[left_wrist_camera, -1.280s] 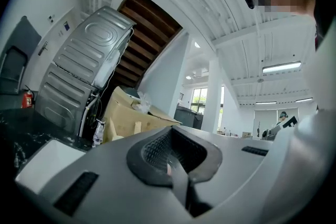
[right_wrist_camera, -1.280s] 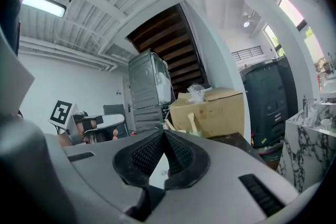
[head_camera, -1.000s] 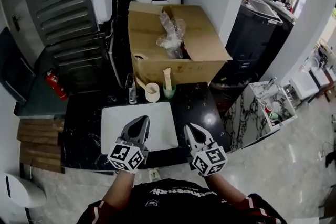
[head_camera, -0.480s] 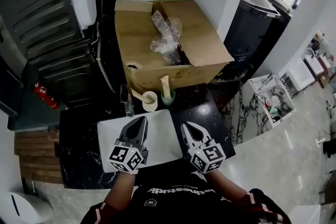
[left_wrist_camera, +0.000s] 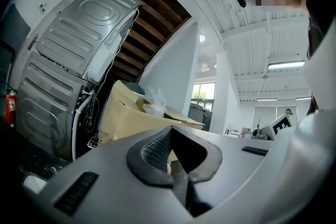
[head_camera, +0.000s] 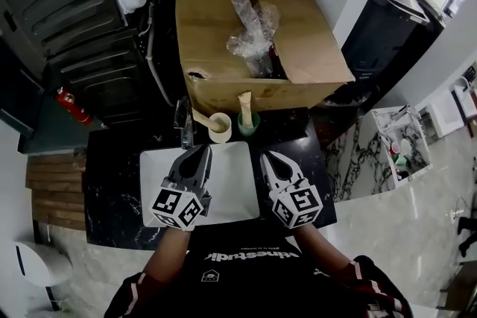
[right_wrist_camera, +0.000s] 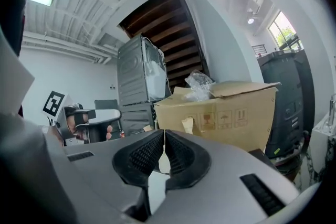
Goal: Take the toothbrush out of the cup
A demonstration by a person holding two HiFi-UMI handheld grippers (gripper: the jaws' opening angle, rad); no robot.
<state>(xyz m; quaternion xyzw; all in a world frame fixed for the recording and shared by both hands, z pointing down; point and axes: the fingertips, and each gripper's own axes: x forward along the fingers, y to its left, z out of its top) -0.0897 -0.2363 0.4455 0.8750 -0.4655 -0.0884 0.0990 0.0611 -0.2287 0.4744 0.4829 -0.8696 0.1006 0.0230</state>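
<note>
Your left hand-held gripper and right hand-held gripper are both clenched on nothing, hovering over the white mat. The toothbrush appears to be the pale stick leaning left out of the cream cup, at the far edge of the worktop. It is likely light, stiff and slim, so pinch its exposed handle above the rim.

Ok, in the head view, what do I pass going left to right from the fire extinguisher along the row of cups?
Red fire extinguisher → clear glass container → beige cup → green cup.
</note>
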